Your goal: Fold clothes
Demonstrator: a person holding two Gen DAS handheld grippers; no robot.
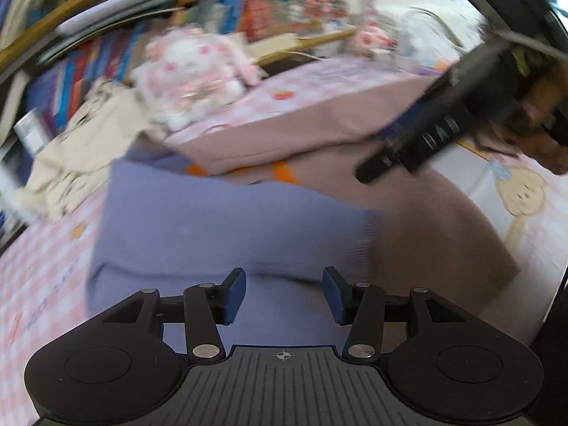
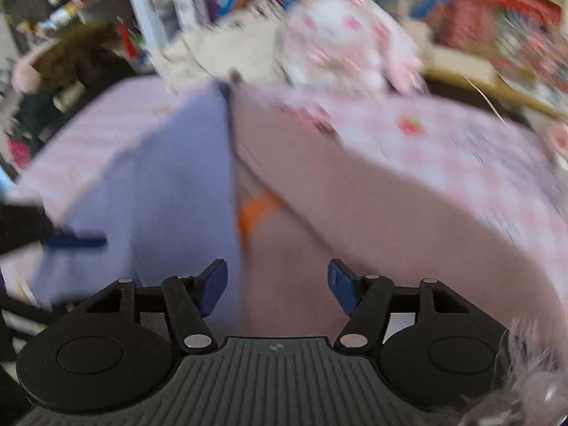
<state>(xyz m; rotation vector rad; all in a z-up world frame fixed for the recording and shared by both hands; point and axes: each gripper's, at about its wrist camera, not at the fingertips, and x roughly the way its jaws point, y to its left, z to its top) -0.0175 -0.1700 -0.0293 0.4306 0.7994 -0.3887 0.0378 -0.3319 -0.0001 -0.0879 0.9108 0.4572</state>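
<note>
- No lettering can be read: both views are blurred.
- The spines of the books [image 1: 106, 60] at the far side show only smeared colours, and the boxes [image 2: 511, 10] likewise.

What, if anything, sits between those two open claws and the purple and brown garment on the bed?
Nothing visible does. The left gripper hangs open over the purple part of the garment, and the right gripper hangs open over its brown part. The plush toy sits beyond it.
</note>
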